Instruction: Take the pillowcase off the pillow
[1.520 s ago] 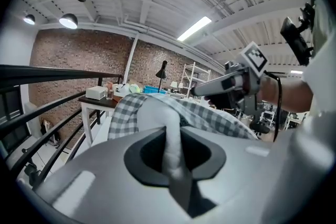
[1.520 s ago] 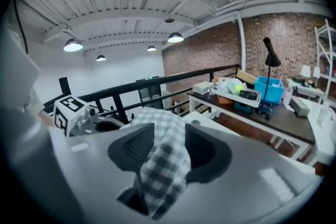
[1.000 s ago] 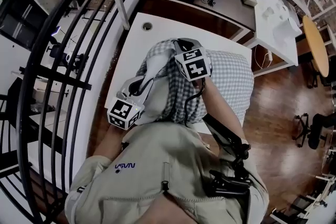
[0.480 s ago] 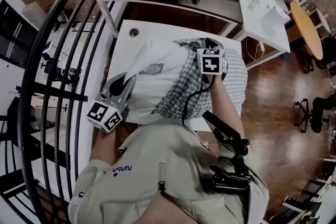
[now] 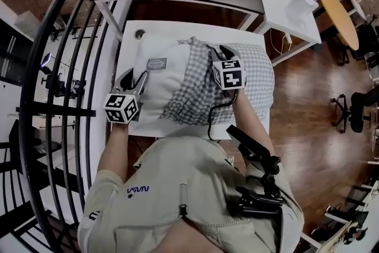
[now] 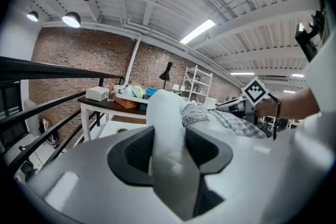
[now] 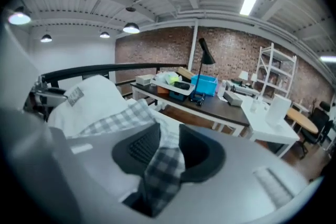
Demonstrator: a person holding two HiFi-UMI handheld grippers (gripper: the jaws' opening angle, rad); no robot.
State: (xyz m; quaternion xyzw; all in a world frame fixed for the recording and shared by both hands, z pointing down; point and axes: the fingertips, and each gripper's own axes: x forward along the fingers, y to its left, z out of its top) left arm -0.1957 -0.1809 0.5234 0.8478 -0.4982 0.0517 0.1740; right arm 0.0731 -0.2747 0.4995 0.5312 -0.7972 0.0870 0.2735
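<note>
Mid-strip, roughly halfway. Just spreading the left hand-held gripper [image 6: 169, 136] around the pillow [image 5: 163, 83] corner, the right hand-held gripper [image 7: 169, 138] around the checked pillowcase [image 5: 254, 77]. Next, probably: regripping, pulling apart.

A fold of the checked pillowcase [image 7: 164, 165] is seen between the 2 jaws of the right gripper [image 7: 169, 138], which have just been opening. The white pillow [image 7: 97, 99], bearing 1 label [image 7: 75, 94], is shown partly bare at the left. A cluttered dark desk [image 7: 215, 104] is seen behind.
</note>
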